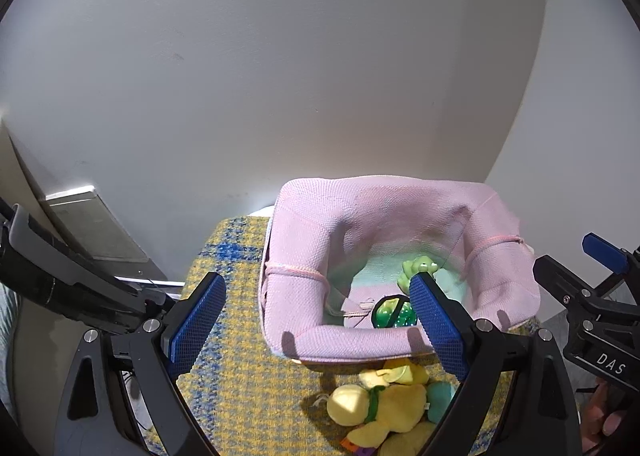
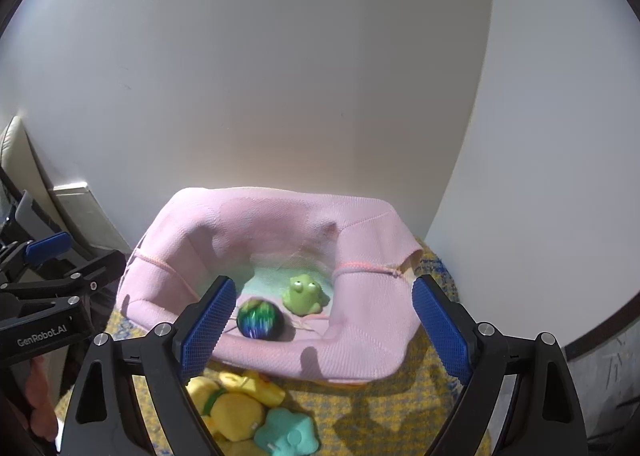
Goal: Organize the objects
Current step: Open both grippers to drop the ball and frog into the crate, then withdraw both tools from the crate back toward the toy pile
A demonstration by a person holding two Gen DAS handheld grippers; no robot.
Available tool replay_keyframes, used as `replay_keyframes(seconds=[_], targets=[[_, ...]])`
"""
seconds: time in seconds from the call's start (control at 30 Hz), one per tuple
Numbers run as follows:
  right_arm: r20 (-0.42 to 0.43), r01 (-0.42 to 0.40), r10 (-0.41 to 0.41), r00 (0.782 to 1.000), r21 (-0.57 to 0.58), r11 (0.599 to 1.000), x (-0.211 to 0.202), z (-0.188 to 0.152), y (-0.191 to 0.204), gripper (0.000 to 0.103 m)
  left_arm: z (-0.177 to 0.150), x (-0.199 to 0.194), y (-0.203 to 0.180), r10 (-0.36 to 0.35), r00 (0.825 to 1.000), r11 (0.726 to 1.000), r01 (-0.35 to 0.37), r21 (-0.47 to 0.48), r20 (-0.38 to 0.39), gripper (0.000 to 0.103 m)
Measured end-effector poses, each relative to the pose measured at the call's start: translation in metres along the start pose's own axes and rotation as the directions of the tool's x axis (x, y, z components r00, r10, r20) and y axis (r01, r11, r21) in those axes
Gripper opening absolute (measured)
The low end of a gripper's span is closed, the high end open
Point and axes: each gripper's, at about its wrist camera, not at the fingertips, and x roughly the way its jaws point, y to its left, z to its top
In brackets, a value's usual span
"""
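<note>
A soft pink fabric basket (image 1: 360, 342) (image 2: 360, 348) stands on a yellow and blue checked cloth (image 1: 240, 376). Inside it lie a green frog toy (image 2: 303, 294) (image 1: 418, 268) and a dark green-blue shiny ball (image 2: 259, 320) (image 1: 390, 314). A yellow plush toy (image 1: 384, 404) (image 2: 232, 408) and a teal star-shaped toy (image 2: 288, 436) (image 1: 440, 396) lie on the cloth in front of the basket. My left gripper (image 1: 320, 332) is open and empty above the basket's near rim. My right gripper (image 2: 324, 332) is open and empty above the basket's near rim.
A plain white wall (image 1: 280, 76) rises right behind the basket. A grey box-like object (image 1: 96, 228) stands at the far left. The right gripper's body (image 1: 592, 308) shows at the right edge of the left wrist view. The checked cloth (image 2: 432, 408) ends near a dark floor (image 2: 600, 376) on the right.
</note>
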Motion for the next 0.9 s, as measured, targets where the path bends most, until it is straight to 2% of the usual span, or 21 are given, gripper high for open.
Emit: replay_keyframes(seconds=[0.53,0.9], targets=[[-0.006,-0.015,0.015,1.0,0.019,1.0,-0.036,-0.04,0.001,0.09,-0.041,-0.048,0.001,0.012,0.999,1.0,-0.011,-0.01,0.051,0.096],[-0.031,-0.016,0.017,0.999,0.023,1.0,-0.045,-0.08,0.0,0.09,-0.075,-0.053,0.004,0.006,0.999,1.0,-0.006,-0.016,0.045,0.101]])
